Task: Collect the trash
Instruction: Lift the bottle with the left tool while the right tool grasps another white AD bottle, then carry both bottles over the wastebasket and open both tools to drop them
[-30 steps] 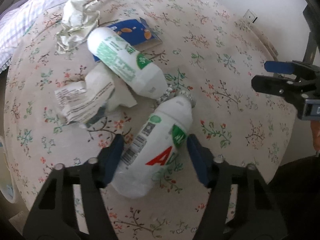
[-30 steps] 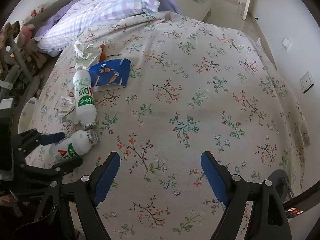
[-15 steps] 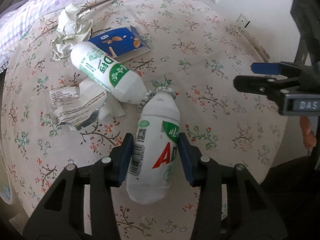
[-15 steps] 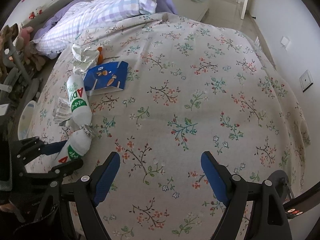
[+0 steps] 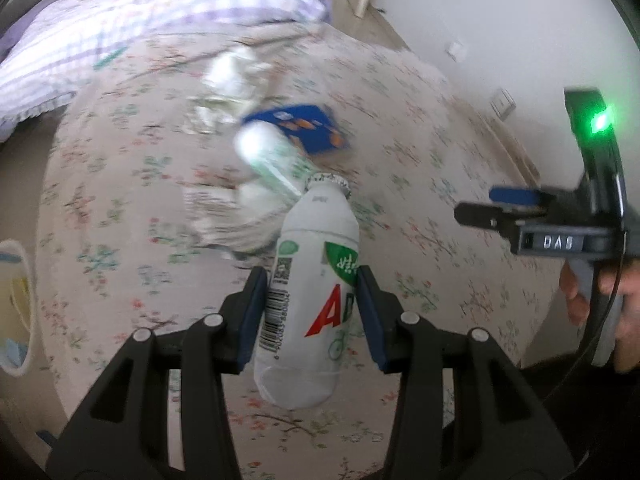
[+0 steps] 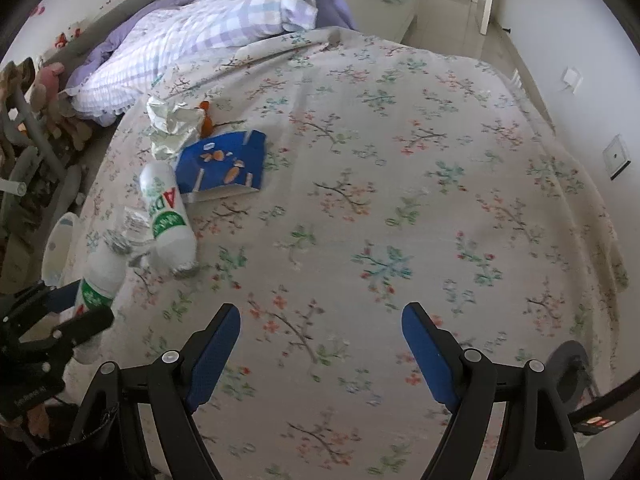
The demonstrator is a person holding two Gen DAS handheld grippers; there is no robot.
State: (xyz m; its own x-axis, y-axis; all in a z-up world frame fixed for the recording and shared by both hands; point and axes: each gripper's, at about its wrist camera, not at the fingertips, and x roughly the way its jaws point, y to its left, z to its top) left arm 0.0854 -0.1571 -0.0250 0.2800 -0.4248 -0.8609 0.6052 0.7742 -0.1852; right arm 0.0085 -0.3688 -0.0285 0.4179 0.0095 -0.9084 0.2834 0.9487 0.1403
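- The bottle (image 5: 308, 300) I'm holding looks like smooth white plastic with a faint sheen; its printed label is glossy, and I see crinkled foil around the neck.
- The second bottle (image 6: 168, 216) looks the same to me: smooth plastic, printed wrap.
- My left gripper (image 5: 310, 316) is matt black plastic with small metal screw heads; the pads (image 5: 252, 316) are dull blue, rubbery-looking.
- My right gripper (image 6: 320, 348) has the same matt black frame and blue pads.
- The bedspread (image 6: 380, 200) is soft matt cloth with a floral print.
- The box (image 6: 224, 166) is blue printed card, slightly glossy.
- The wrapper (image 6: 172, 128) is crumpled, paper-like.
- The quilt (image 6: 192, 40) is checked cloth, matt.
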